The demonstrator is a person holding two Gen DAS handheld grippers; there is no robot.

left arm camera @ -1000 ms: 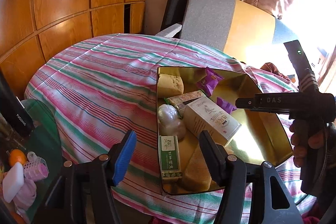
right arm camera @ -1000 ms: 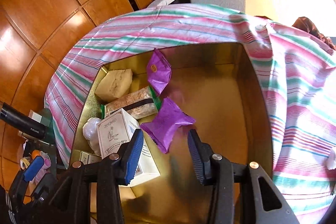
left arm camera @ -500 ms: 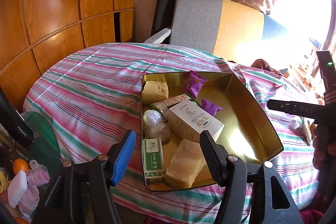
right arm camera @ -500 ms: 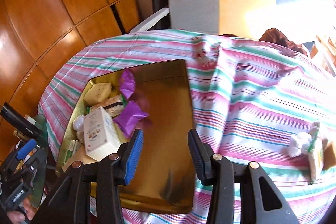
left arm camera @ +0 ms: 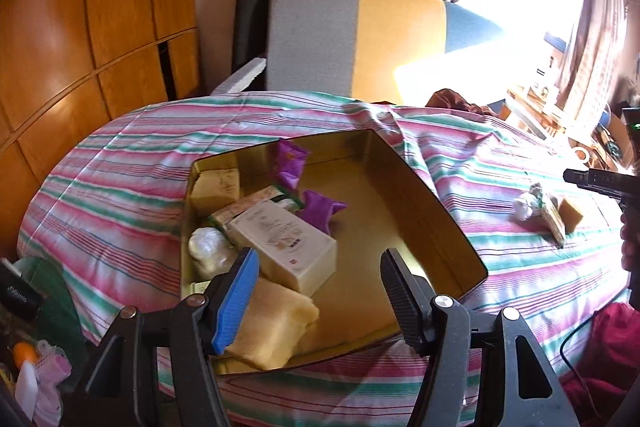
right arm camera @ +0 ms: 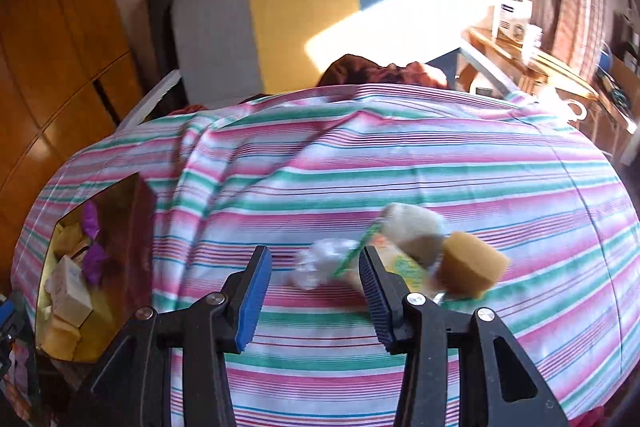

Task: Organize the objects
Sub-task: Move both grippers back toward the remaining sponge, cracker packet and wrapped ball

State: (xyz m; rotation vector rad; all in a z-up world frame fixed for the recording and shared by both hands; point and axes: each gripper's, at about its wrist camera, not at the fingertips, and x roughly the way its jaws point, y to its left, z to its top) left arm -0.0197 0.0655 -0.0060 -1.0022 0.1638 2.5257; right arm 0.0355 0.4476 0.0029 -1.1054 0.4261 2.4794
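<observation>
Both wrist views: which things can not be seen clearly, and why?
- Items left on the striped cloth, right wrist view: motion blur, labels unreadable.
- Gold tin, right wrist view: its near end is cut off by the left edge.
- Pale sponge in the tin, left wrist view: partly behind the left gripper.

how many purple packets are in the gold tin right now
2. One purple packet leans near the far wall of the gold tin; the other purple packet lies mid-tin beside the white box. More could be hidden under the pile.
</observation>
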